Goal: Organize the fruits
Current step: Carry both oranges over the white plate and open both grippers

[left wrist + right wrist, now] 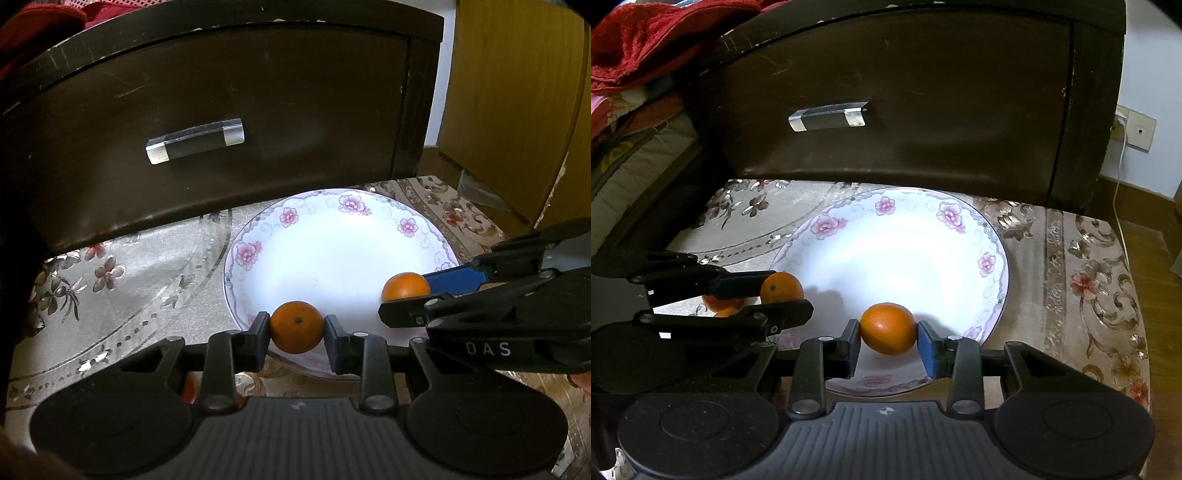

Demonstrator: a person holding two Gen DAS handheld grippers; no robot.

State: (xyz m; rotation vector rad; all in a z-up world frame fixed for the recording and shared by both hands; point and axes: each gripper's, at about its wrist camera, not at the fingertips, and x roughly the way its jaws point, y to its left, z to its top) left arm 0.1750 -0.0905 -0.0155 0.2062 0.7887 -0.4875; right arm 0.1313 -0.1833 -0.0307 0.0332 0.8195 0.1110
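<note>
A white plate (332, 254) with pink flowers on its rim lies on the patterned cloth. My left gripper (297, 332) is shut on a small orange (297, 325) over the plate's near left rim. My right gripper (888, 332) is shut on a second orange (888, 326) low over the near part of the plate (905, 254). Each view shows the other gripper from the side: the right gripper (404, 295) with its orange (404, 285), and the left gripper (790, 291) with its orange (783, 287). I cannot tell whether either fruit touches the plate.
More oranges (720, 304) lie on the cloth left of the plate, partly hidden by the left gripper. A dark cabinet drawer (221, 110) with a metal handle (195, 140) stands right behind the plate. Red cloth (646, 44) sits at upper left; a wall socket (1141, 131) at right.
</note>
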